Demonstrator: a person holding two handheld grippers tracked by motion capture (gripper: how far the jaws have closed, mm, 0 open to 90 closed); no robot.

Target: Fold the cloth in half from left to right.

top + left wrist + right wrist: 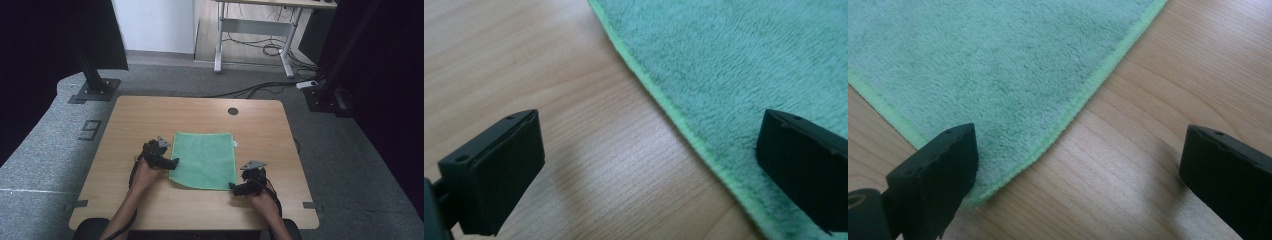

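A green cloth [206, 159] lies flat in the middle of the wooden table [130, 115]. My left gripper [175, 162] is open at the cloth's left edge near its front left corner. In the left gripper view the hem of the cloth [734, 65] runs between the jaws, one jaw over bare wood, the other over the cloth. My right gripper [233, 187] is open at the front right corner. In the right gripper view that corner of the cloth [998, 75] sits by the left jaw, with the right jaw over wood. Nothing is held.
A round dark hole [233, 111] marks the table's far side. A black stand base [95, 90] sits on the floor at the far left, and a desk frame [255, 40] with cables stands behind. Bare wood surrounds the cloth.
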